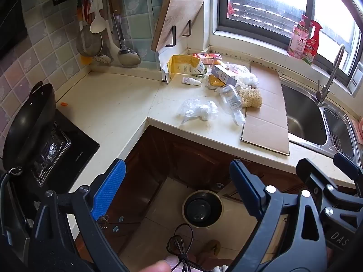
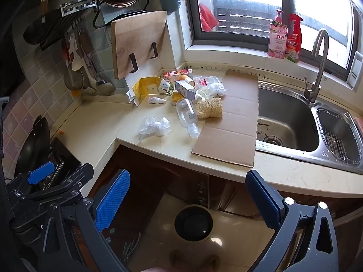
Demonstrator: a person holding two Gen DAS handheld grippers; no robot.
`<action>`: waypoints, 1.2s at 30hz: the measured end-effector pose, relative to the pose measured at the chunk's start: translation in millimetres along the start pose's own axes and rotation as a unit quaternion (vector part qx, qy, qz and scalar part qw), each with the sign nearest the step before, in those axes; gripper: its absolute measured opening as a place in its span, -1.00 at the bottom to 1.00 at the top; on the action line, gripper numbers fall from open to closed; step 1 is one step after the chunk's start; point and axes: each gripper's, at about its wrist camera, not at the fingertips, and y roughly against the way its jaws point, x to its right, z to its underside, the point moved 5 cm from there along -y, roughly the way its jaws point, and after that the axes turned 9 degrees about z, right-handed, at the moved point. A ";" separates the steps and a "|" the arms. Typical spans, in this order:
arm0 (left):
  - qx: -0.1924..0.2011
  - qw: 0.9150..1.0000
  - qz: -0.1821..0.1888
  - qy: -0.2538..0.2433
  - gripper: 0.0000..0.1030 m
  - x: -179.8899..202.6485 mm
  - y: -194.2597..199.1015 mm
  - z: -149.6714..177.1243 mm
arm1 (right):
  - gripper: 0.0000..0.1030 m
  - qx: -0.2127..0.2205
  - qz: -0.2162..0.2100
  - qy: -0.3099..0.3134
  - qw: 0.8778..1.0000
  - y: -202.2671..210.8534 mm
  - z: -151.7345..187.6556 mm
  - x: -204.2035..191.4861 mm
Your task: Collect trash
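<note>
Looking along the left gripper [image 1: 177,188], its two blue-padded fingers stand wide apart with nothing between them. Beyond the fingertips lies the trash on the cream countertop [image 1: 109,104]: a crumpled clear plastic wrap [image 1: 197,111] nearest, then a clear plastic bottle [image 1: 231,100] on its side, touching a block of dry noodles [image 1: 250,97]. Further off sit a small white bottle [image 1: 191,81], a yellow carton [image 1: 183,66] and a white box [image 1: 223,74], heaped so closely that their lower parts hide one another. A flattened cardboard sheet [image 1: 265,117] lies off the right finger, beside the sink [image 1: 304,115]. Between the fingers, on the floor, stands a round dark bin [image 1: 202,209]. Part of the right gripper's frame cuts in at the lower right edge; a blurred fingertip shows at the bottom.

From the right wrist, the right gripper [image 2: 188,192] is likewise spread wide and empty. The same wrap [image 2: 155,125], bottle [image 2: 187,114], noodles [image 2: 209,107] and cardboard [image 2: 231,122] lie ahead of its fingertips, the bin [image 2: 194,223] below between them. The left gripper [image 2: 40,175] shows only one blue pad, off the left finger.
</note>
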 end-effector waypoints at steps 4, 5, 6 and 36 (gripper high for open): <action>0.001 1.000 -0.001 -0.002 0.79 0.1 -0.1 -0.1 | 0.99 0.001 0.001 -0.001 1.000 -0.4 0.5 1.6; 0.001 1.000 -0.001 -0.002 0.79 -0.1 -0.2 -0.1 | 0.99 0.001 0.001 -0.002 1.000 -0.5 0.7 1.9; 0.001 1.000 0.000 -0.002 0.78 -0.4 -0.4 -0.1 | 0.99 0.001 0.001 -0.002 1.000 -0.5 0.9 2.1; 0.010 1.000 -0.016 0.004 0.68 2.6 18.0 5.2 | 0.99 0.004 -0.016 0.005 1.000 6.3 6.7 2.5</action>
